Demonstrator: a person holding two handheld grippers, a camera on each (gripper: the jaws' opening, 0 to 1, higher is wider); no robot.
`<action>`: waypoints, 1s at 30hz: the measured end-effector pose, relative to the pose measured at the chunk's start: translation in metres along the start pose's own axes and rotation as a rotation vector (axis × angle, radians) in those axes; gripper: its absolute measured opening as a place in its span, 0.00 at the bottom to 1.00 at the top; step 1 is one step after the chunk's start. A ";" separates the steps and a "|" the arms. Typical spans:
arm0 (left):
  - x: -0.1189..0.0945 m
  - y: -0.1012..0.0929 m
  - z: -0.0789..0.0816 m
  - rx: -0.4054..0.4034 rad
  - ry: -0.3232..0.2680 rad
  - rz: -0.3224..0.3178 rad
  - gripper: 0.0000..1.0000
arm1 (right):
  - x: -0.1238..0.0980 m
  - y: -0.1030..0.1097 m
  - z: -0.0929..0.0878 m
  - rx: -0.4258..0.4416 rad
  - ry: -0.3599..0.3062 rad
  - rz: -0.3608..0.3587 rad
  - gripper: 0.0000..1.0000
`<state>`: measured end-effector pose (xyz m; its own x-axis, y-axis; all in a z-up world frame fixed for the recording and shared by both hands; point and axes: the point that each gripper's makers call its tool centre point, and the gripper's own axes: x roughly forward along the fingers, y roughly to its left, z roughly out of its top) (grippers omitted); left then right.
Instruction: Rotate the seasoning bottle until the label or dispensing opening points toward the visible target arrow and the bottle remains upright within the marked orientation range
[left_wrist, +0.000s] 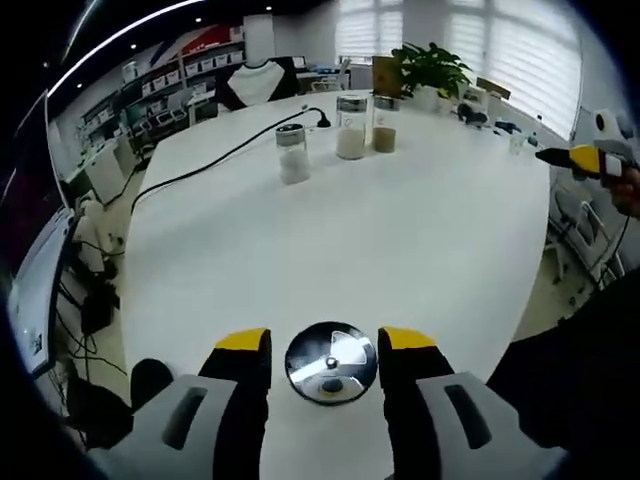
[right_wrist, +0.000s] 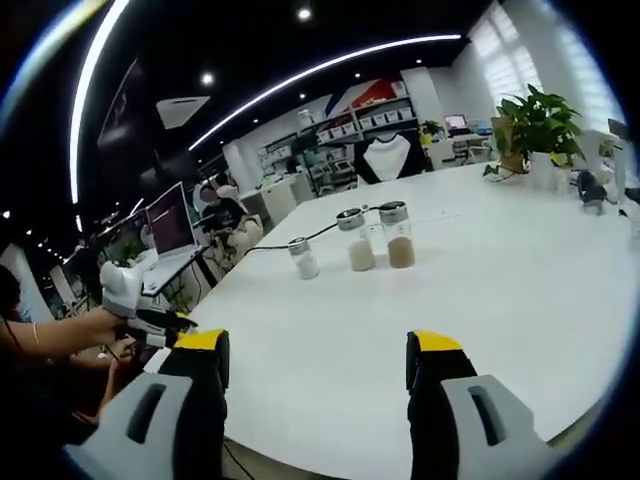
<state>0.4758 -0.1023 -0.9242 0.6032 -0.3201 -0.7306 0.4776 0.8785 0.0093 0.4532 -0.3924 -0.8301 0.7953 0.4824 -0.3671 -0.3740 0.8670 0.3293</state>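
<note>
Spread wide across both views: a white table (left_wrist: 400, 240), bare near the edge, crowded only at its far side. Behind it, an office of shelves, monitors and blinds, with a potted plant (left_wrist: 432, 68) at the far right corner. Trailing from the far left toward the middle, a black cable (left_wrist: 200, 170).

Grouped at the far centre, upright and apart from one another: three seasoning jars — a short white-filled jar (left_wrist: 292, 153) on the left, a tall white-filled jar (left_wrist: 351, 127) in the middle, a brown-filled jar (left_wrist: 385, 125) on the right. No target arrow to be made out anywhere on the tabletop.

Flanked by the left gripper (left_wrist: 326, 345), jaws spread with yellow tips either side and touching nothing: the seasoning bottle (left_wrist: 331, 363), standing at the near edge, seen from above as a shiny metal cap with its dispensing opening. Right gripper (right_wrist: 318, 348) hanging over the near right edge, jaws equally wide apart and empty.

Best handled, by this reading: close evenly on the body below the cap, squeeze lightly, turn about the vertical axis without lifting or leaning, keep the opening in sight throughout, stop once aligned.
</note>
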 end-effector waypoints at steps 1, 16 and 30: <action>-0.001 0.002 -0.001 -0.009 0.001 0.000 0.47 | 0.000 0.001 0.001 -0.003 -0.001 0.003 0.72; -0.021 0.013 -0.010 -0.012 0.018 0.039 0.48 | 0.003 0.006 0.005 -0.004 -0.012 0.022 0.72; -0.013 0.001 0.002 -0.042 -0.033 0.068 0.43 | -0.001 0.008 0.001 -0.009 0.000 0.014 0.71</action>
<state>0.4701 -0.0977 -0.9136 0.6542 -0.2699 -0.7065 0.4079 0.9125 0.0292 0.4497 -0.3859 -0.8263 0.7898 0.4947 -0.3625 -0.3894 0.8611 0.3269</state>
